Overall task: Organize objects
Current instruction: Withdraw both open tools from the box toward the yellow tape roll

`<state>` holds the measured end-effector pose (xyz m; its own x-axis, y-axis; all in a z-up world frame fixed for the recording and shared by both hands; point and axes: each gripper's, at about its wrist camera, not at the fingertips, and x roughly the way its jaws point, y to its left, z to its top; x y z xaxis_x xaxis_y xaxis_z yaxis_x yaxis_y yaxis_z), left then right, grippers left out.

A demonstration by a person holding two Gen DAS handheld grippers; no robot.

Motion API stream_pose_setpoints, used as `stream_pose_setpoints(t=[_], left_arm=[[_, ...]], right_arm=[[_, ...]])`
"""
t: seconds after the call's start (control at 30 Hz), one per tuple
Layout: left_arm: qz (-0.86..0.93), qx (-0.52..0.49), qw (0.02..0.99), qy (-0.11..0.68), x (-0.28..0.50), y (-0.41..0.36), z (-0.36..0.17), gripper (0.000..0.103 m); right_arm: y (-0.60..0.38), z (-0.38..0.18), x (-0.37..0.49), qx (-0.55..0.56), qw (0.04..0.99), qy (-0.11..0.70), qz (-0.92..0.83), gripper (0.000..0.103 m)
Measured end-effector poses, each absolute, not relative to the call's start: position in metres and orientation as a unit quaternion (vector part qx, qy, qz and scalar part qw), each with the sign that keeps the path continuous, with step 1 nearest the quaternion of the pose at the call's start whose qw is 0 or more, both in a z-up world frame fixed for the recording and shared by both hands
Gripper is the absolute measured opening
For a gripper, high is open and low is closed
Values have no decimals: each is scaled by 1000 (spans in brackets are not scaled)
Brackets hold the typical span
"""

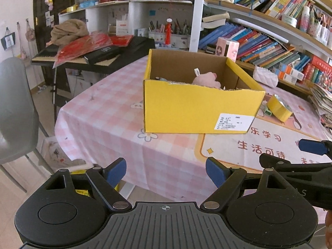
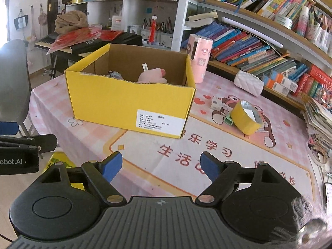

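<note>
A yellow cardboard box (image 1: 199, 108) (image 2: 128, 108) stands open on the pink checked tablecloth (image 1: 99, 112) (image 2: 51, 108). A pink plush toy (image 1: 206, 79) (image 2: 152, 75) and a small grey object (image 2: 114, 74) lie inside it. A yellow tape roll (image 1: 279, 108) (image 2: 247, 117) lies right of the box, with a small green item (image 2: 228, 121) and a small white cube (image 2: 215, 103) beside it. My left gripper (image 1: 166, 172) is open and empty, near the table's front edge. My right gripper (image 2: 160, 167) is open and empty, in front of the box.
A pink cylinder (image 2: 199, 58) stands behind the box. A white quilted pouch (image 1: 265, 76) (image 2: 249, 85) lies by the bookshelf (image 2: 259, 47). A stack of papers (image 2: 319, 114) sits at the right. A keyboard with red bags (image 1: 93, 51) and a grey chair (image 1: 14, 112) stand at the left.
</note>
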<state>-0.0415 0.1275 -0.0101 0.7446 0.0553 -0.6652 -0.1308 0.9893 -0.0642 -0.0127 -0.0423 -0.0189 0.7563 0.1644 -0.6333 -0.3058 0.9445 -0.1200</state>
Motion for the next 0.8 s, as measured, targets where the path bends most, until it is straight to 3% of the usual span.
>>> stream_pose_setpoints(t=[0.8], left_arm=[[-34,-23,930,365,-50,85,-15,86]], right_arm=[[-92,-24,-51,-68,938,339,37,84]])
